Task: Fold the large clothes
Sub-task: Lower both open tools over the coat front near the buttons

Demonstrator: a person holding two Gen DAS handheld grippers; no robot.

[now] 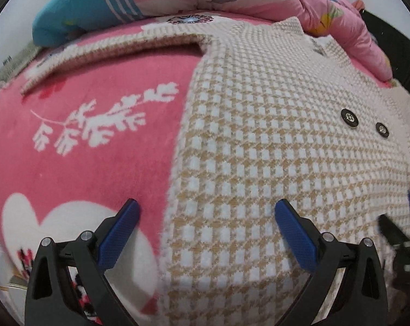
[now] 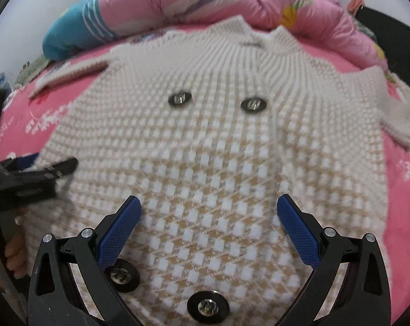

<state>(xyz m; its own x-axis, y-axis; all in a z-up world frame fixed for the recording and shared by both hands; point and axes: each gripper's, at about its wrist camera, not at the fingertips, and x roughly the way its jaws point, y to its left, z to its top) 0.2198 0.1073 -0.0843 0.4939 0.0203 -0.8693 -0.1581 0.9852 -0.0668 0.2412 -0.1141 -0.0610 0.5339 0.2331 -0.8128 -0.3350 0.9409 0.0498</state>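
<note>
Sweater [image 2: 218, 141] flat on pink blanket [image 1: 82, 163] | quilt [image 2: 232, 2] beyond collar | both grippers' jaws spread, empty

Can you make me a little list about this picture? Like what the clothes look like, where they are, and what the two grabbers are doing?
clothing: checked knit sweater, cream and tan, lying flat
buttons: four dark round ones, e.g.
surface: pink blanket with white leaf print
behind: pink quilt
left gripper: open, over the sweater's side edge
right gripper: open, over the sweater's middle
fold: not started
</note>
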